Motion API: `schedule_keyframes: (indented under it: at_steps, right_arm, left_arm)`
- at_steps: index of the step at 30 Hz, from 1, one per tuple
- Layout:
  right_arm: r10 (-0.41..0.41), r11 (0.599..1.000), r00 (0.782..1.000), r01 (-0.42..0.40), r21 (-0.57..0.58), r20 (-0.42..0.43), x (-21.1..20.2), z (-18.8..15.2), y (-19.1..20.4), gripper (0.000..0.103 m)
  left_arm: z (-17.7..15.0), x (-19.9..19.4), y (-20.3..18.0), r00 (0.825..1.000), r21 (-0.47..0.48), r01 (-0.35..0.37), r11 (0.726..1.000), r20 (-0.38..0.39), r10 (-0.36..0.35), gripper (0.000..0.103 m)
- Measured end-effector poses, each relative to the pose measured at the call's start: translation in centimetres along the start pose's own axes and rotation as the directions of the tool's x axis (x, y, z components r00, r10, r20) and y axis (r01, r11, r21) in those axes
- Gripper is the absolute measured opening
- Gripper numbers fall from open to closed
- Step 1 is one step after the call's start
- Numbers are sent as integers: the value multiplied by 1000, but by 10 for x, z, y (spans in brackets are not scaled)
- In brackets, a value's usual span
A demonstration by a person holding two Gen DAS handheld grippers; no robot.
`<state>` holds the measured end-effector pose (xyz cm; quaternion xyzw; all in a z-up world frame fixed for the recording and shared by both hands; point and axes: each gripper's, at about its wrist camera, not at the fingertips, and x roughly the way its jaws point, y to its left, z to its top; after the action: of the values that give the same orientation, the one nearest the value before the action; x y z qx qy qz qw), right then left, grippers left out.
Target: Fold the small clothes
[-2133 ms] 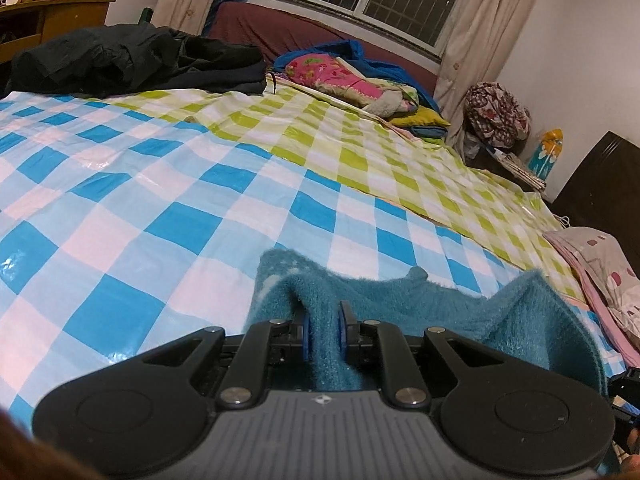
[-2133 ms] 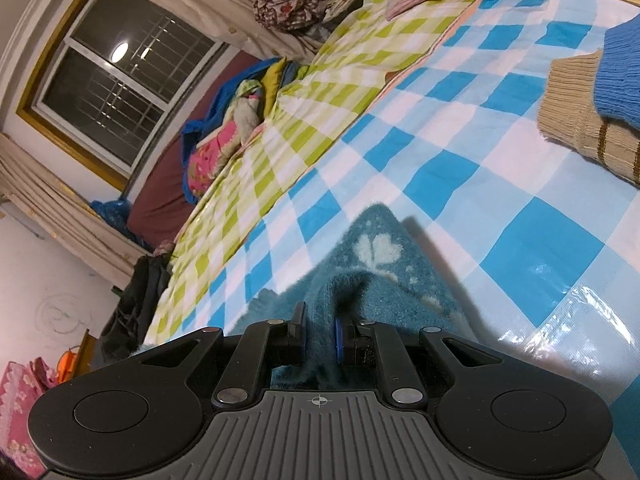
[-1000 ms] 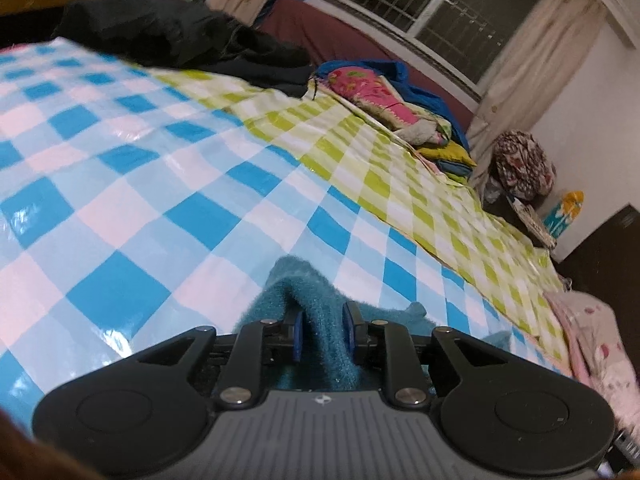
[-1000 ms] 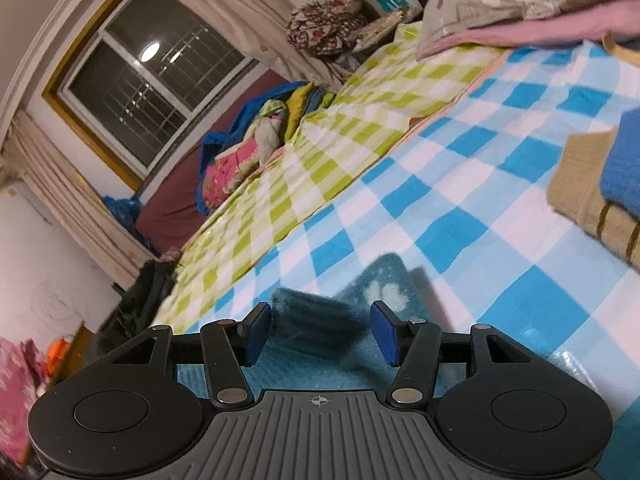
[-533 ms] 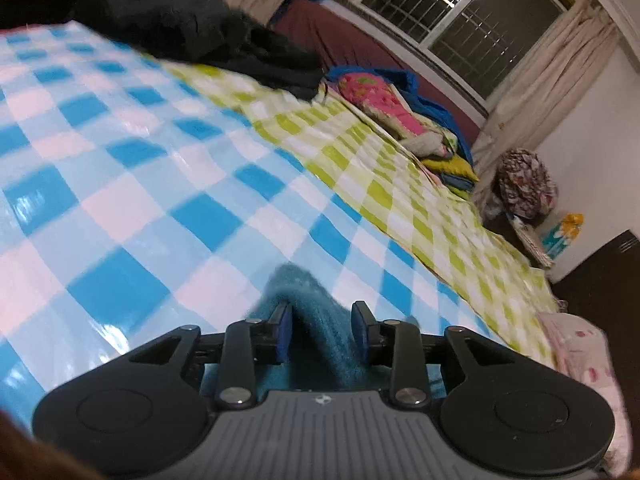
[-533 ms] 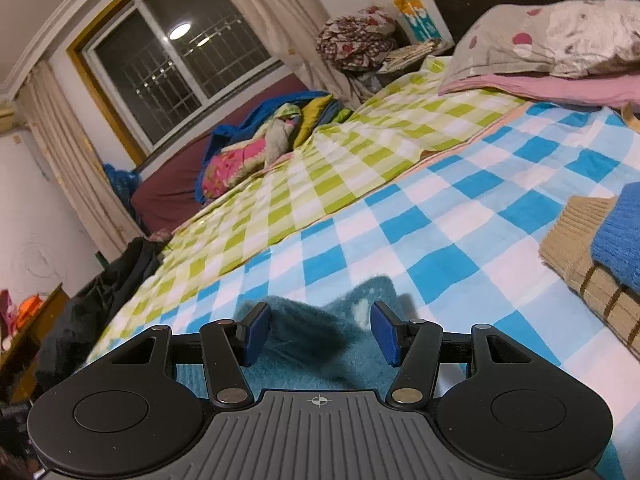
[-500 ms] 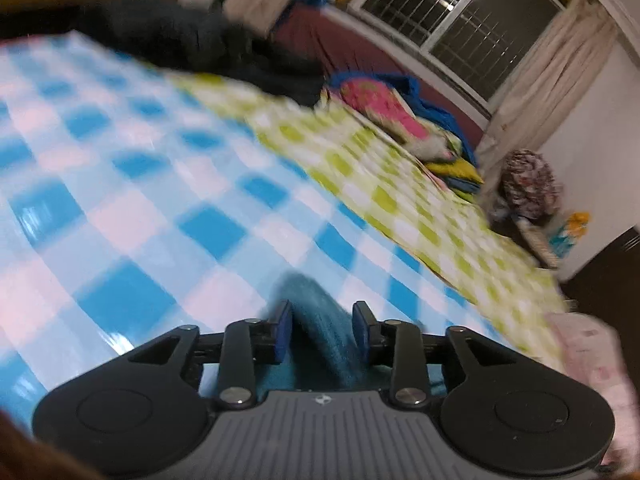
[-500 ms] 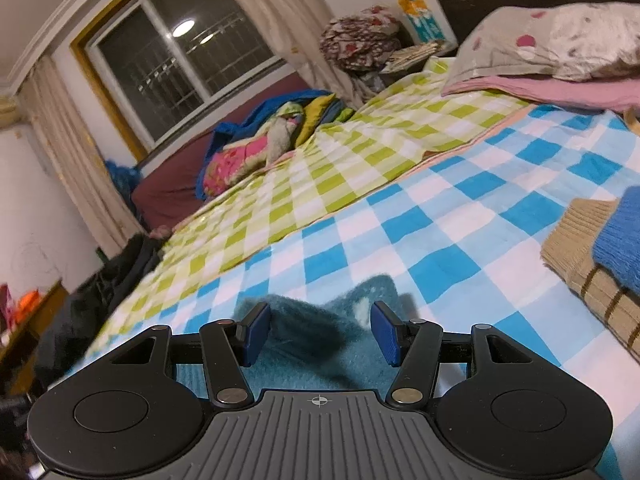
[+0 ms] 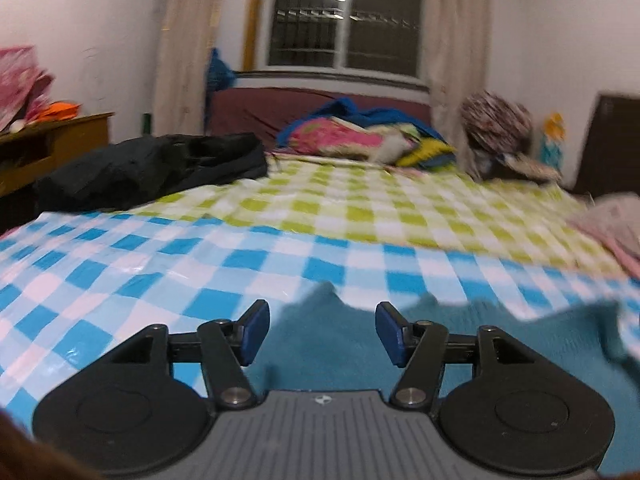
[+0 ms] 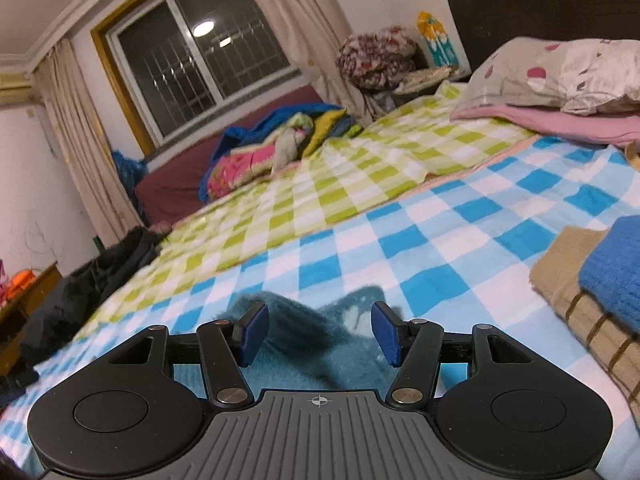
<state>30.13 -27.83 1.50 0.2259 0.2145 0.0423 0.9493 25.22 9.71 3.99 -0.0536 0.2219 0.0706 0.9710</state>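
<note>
A fuzzy teal garment point(image 9: 500, 344) lies on the blue-and-white checked sheet point(image 9: 160, 264) just in front of both grippers. My left gripper point(image 9: 322, 332) hovers over its near edge, jaws opening, blue pads point(image 9: 252, 332) apart from the cloth below and between them. In the right wrist view the same teal garment point(image 10: 320, 340) shows a pale heart print, and my right gripper point(image 10: 320, 334) stands open above it, holding nothing.
Folded tan and blue knitwear point(image 10: 592, 288) is stacked at the right. Pillows point(image 10: 560, 76) and a pink blanket lie beyond. A black jacket point(image 9: 152, 164) rests at the far left, with bright bedding point(image 9: 360, 140) under the window and a wooden desk point(image 9: 40, 140) at the left.
My left gripper let go of the teal garment, spread its jaws, rolled level and drew back a little. The right gripper stayed open and rolled slightly.
</note>
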Motion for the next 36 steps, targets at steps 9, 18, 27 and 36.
schedule_keyframes:
  at_steps: [9, 18, 27, 36]
  right_arm:
    - [-86, 988, 988, 68, -140, -131, 31, -6, 10, 56]
    - [-119, 992, 971, 125, 13, -206, 34, -8, -25, 14]
    - [-95, 991, 980, 110, 75, -173, 16, -4, -32, 12]
    - [-11, 979, 975, 56, 197, -223, 15, -3, -55, 27]
  left_arm:
    - [-19, 14, -16, 995, 68, 11, 998, -96, -5, 63]
    - [-36, 7, -23, 992, 135, -20, 991, -118, 36, 63]
    - [-41, -28, -53, 992, 193, 93, 977, -105, -74, 63]
    - [-67, -75, -108, 961, 304, 277, 912, -111, -255, 63]
